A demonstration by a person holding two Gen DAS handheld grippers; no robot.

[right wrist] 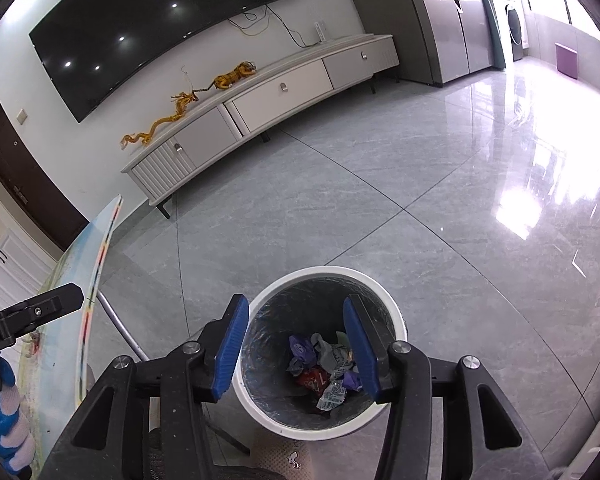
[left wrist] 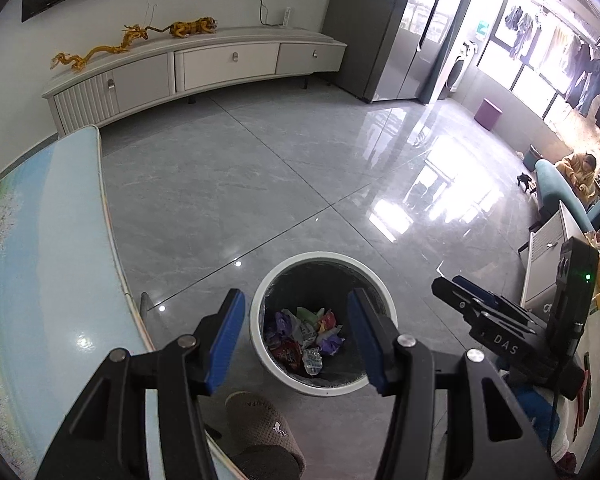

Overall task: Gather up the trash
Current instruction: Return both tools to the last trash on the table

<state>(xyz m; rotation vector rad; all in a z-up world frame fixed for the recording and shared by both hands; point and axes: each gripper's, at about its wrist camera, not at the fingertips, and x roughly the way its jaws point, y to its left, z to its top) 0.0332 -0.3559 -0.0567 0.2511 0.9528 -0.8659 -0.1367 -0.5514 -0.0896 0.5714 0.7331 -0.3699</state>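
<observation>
Left wrist view: left gripper (left wrist: 296,336) above white trash bin (left wrist: 320,390) on grey tiled floor (left wrist: 260,184); jaws spread, nothing between the blue pads (left wrist: 226,340); crumpled wrappers (left wrist: 304,336) heaped at bin bottom; right gripper (left wrist: 466,294) at right edge, seen from the side, jaws parted and empty; pale blue table (left wrist: 40,260) at left; slipper (left wrist: 260,428) below bin; TV cabinet (left wrist: 204,68) along far wall, with yellow figurines (left wrist: 132,38)

Right wrist view: right gripper (right wrist: 296,340) over same trash bin (right wrist: 324,432), jaws spread, empty; wrappers (right wrist: 324,368) inside, dark liner round them; left gripper (right wrist: 48,304) at left edge over table (right wrist: 60,300), gloved hand (right wrist: 8,420) beneath; television (right wrist: 160,28) above cabinet (right wrist: 268,96)
</observation>
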